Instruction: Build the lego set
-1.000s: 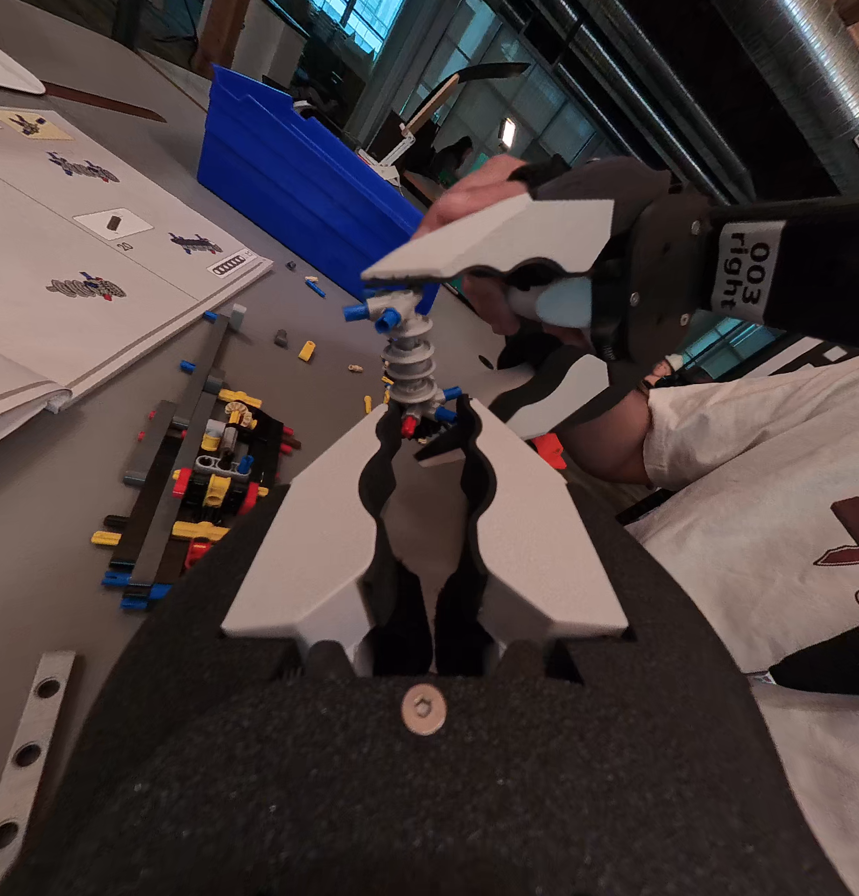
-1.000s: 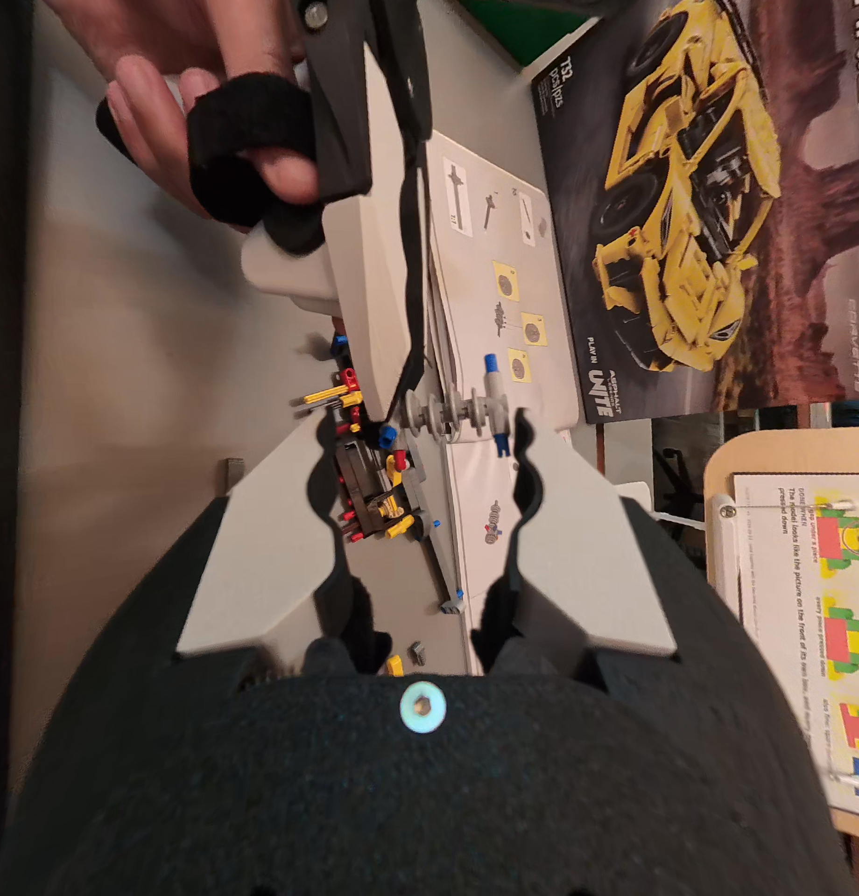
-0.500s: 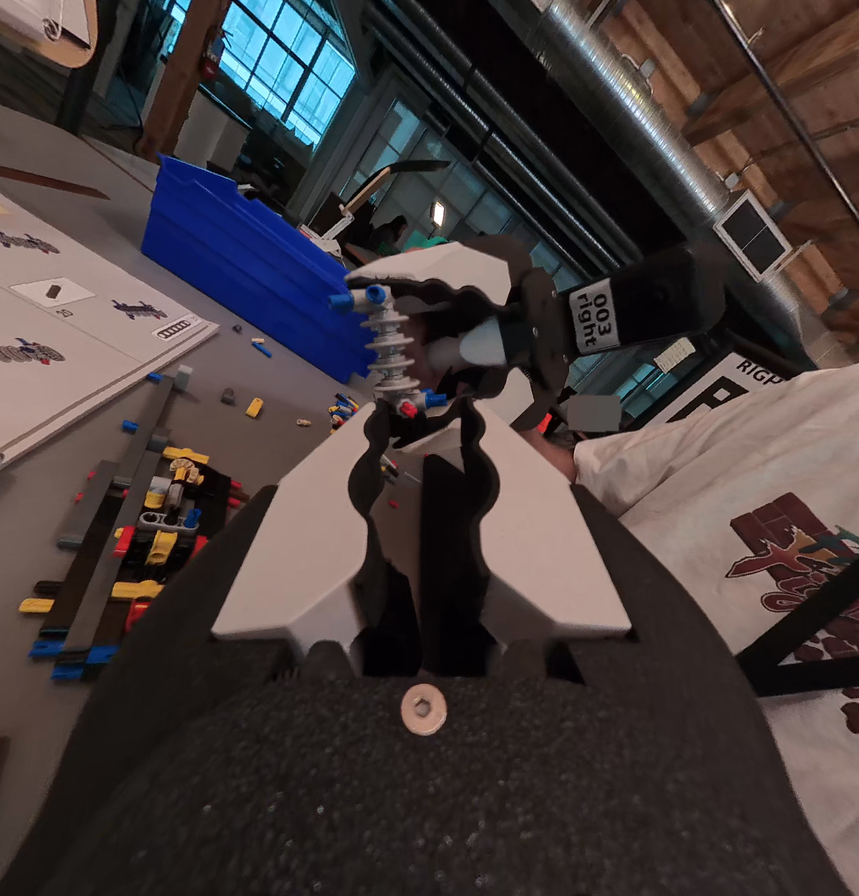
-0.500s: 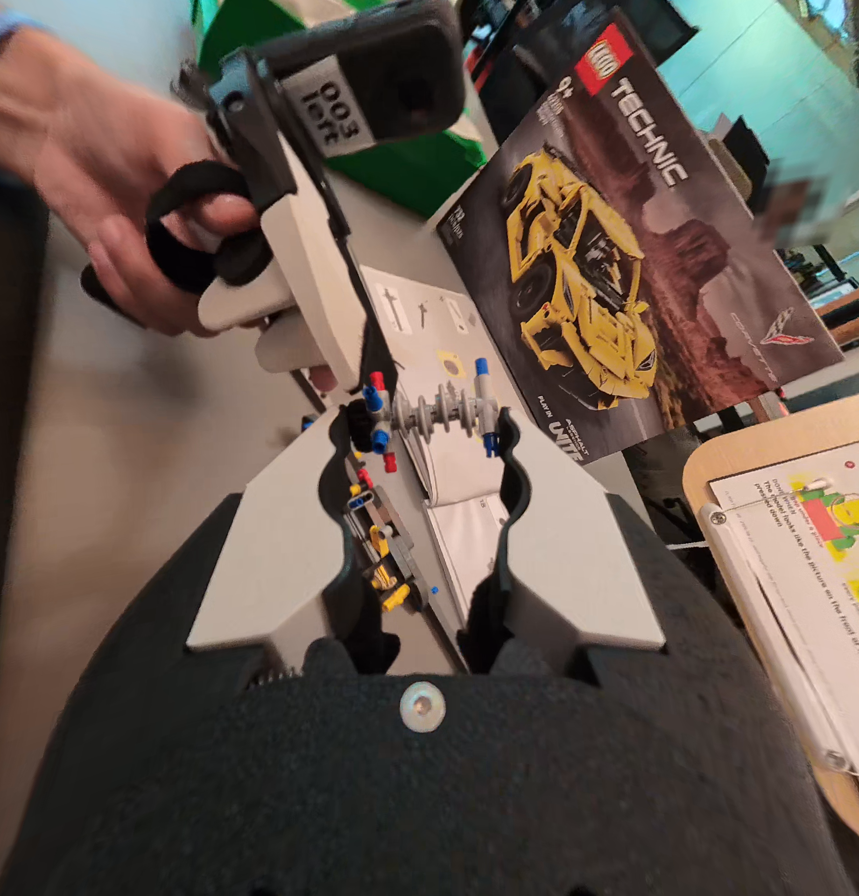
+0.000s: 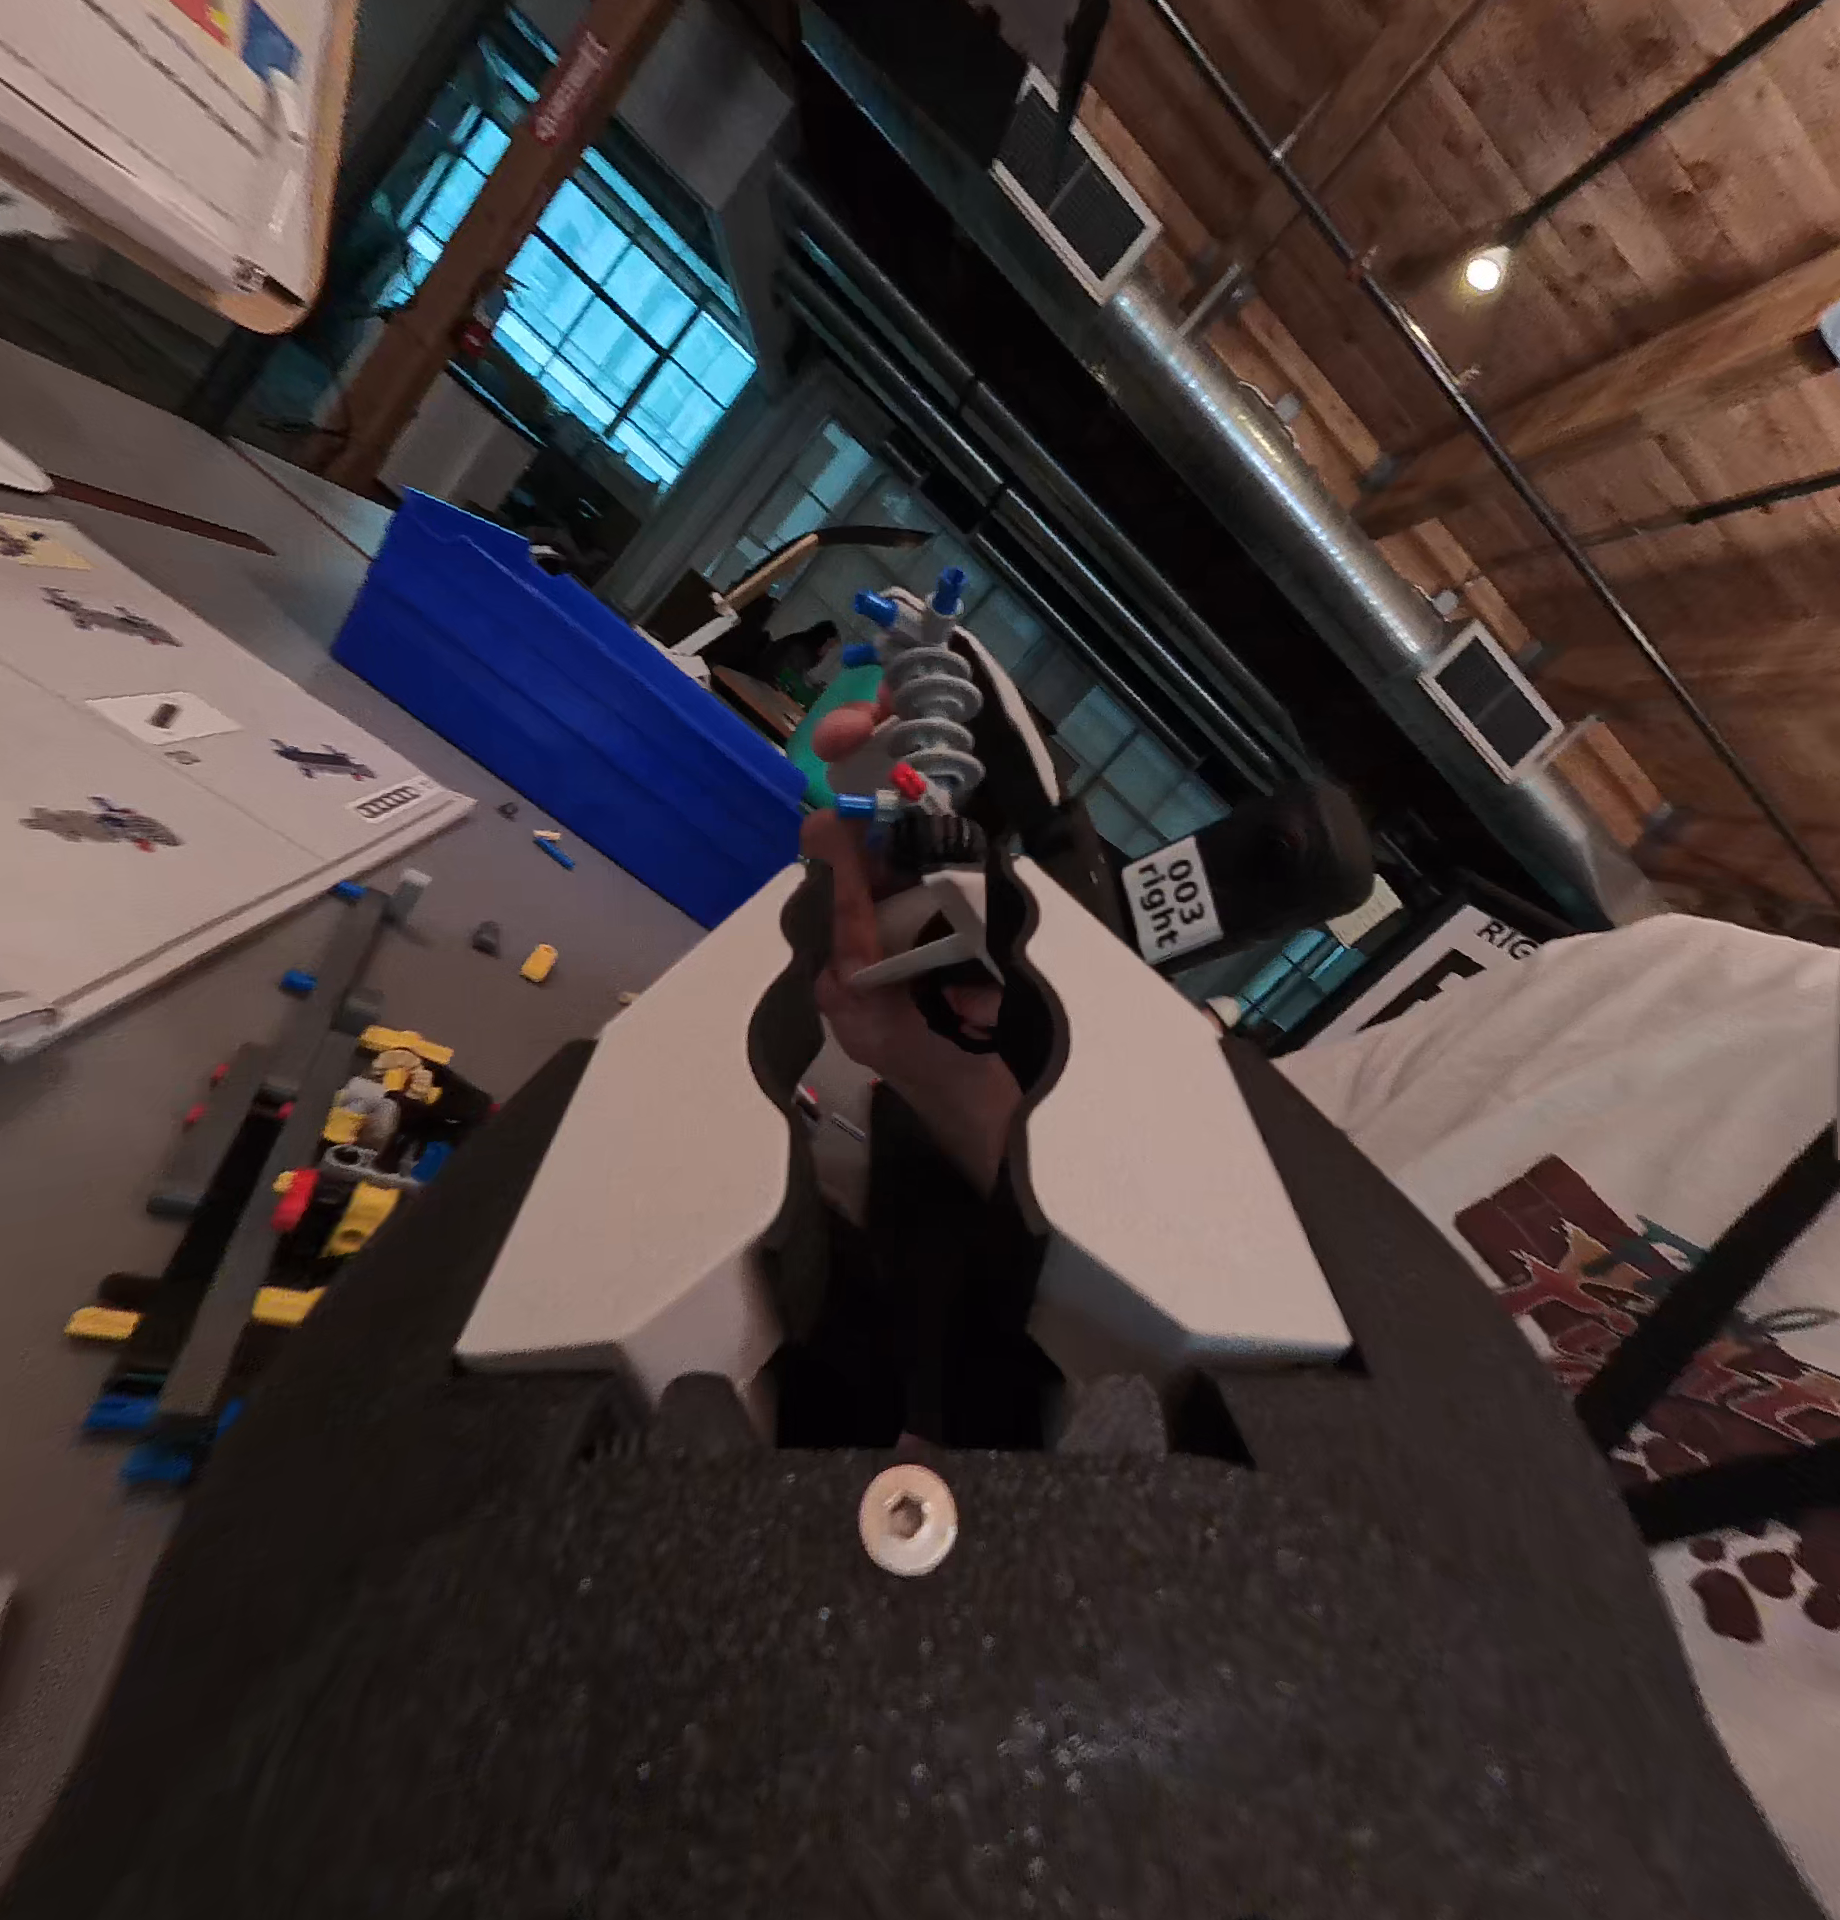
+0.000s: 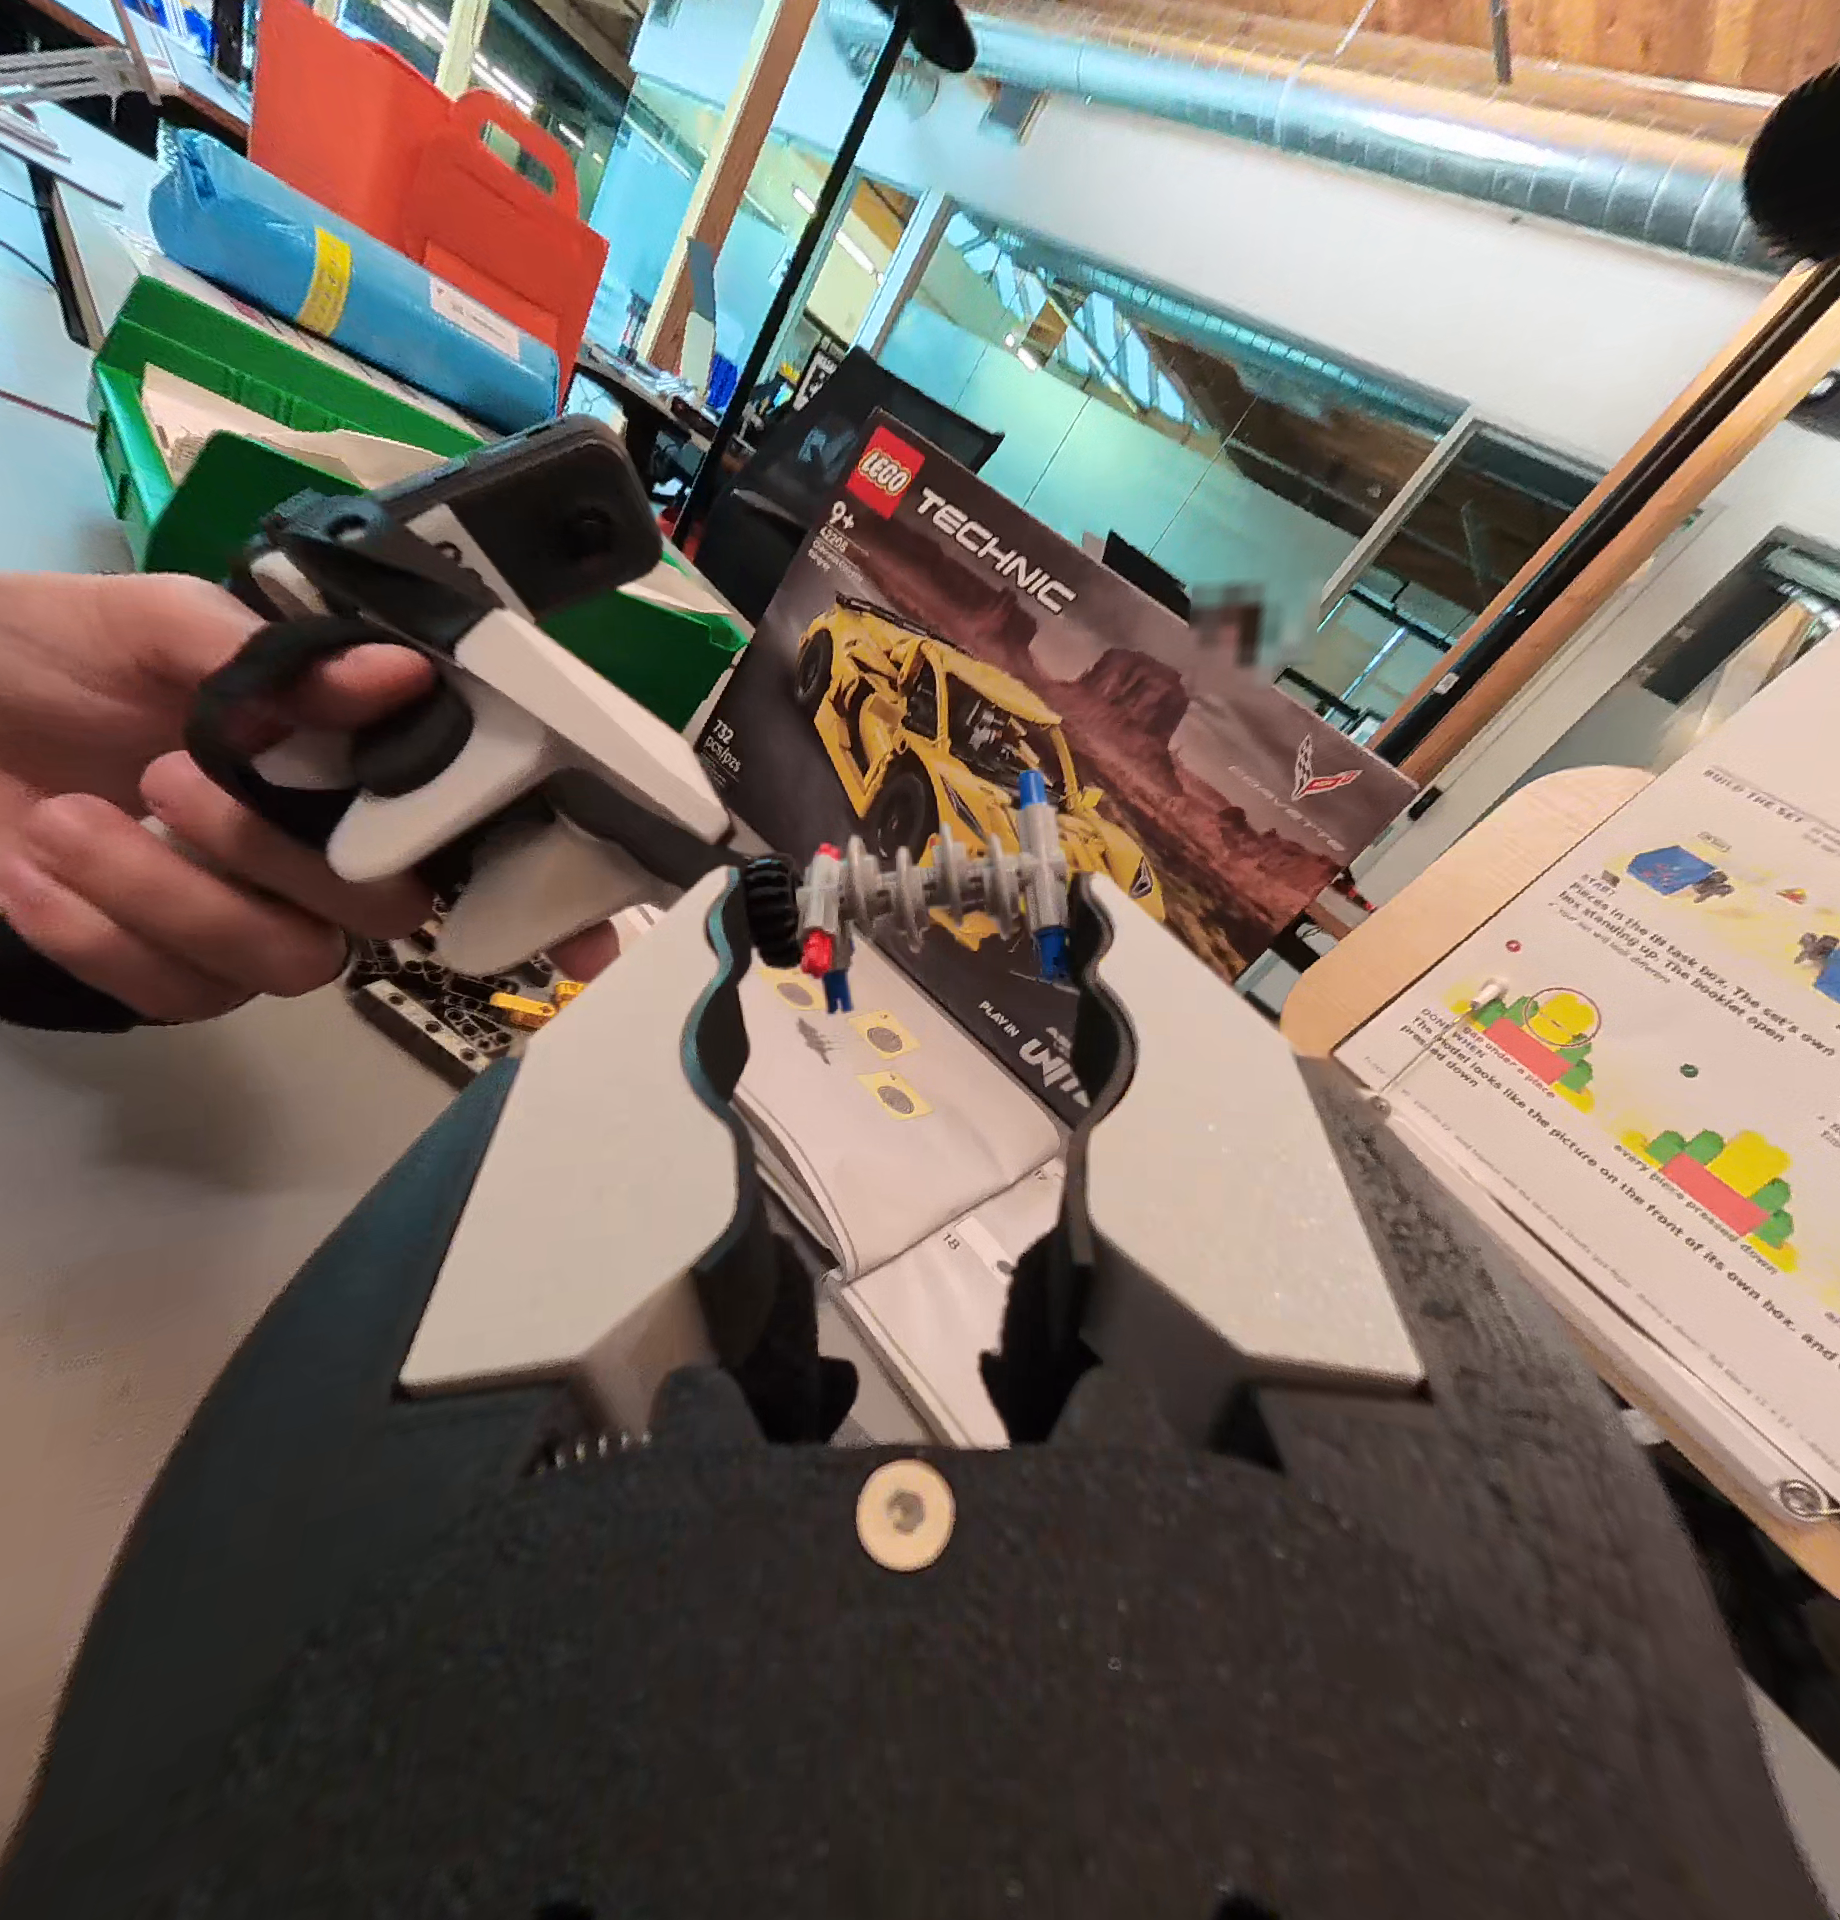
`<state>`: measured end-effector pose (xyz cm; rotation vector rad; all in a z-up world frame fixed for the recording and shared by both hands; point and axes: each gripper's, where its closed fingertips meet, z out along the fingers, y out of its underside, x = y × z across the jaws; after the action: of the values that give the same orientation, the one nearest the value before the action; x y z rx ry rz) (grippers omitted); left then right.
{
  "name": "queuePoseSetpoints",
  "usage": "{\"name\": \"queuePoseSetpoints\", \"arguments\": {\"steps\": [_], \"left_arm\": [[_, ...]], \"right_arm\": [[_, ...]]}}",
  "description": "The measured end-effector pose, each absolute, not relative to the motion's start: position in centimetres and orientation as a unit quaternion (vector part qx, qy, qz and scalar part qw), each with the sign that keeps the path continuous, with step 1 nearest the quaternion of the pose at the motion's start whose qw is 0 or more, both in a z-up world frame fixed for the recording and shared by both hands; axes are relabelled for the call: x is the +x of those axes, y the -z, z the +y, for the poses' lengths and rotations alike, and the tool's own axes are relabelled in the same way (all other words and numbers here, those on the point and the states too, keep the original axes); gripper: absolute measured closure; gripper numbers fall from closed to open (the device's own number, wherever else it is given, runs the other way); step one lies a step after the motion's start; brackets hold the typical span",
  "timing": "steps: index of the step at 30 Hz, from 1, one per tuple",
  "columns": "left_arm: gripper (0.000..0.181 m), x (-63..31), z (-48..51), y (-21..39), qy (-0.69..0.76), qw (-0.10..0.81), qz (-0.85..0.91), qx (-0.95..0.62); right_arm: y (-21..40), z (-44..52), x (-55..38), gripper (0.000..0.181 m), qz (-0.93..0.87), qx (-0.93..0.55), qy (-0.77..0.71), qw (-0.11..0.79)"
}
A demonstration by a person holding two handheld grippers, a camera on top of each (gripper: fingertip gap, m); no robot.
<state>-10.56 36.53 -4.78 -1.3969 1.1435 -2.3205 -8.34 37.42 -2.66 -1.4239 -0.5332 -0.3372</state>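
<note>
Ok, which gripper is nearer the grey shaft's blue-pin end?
Right. The right gripper clamps the grey shaft lengthwise, one finger against its blue-pin end; the left gripper sits at the opposite end, by the black gear.

Mixed indoor light, wide-angle warp, soft edges

Daylight glows blue through the windows [image 5: 625, 343] beyond the blue bin [image 5: 573, 707]; a ceiling lamp [image 5: 1483, 273] flares above it. The right wrist view is brighter, its hand [image 6: 85, 790] motion-blurred. Straight lines bow toward the corners, and bricks [image 5: 355, 1164] below the bin smear.
</note>
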Motion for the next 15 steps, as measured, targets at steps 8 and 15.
{"name": "queuePoseSetpoints", "arguments": {"steps": [8,15], "left_arm": [[0.162,-10.5,34.9,4.7,0.797,0.055,0.391,-0.458],[0.162,-10.0,35.9,5.7,0.75,0.137,0.428,-0.486]], "right_arm": [[3.0,37.1,-9.4,0.121,-0.265,-0.607,0.185,0.727],[4.3,37.6,-8.8,0.122,-0.255,-0.631,0.153,0.717]]}}
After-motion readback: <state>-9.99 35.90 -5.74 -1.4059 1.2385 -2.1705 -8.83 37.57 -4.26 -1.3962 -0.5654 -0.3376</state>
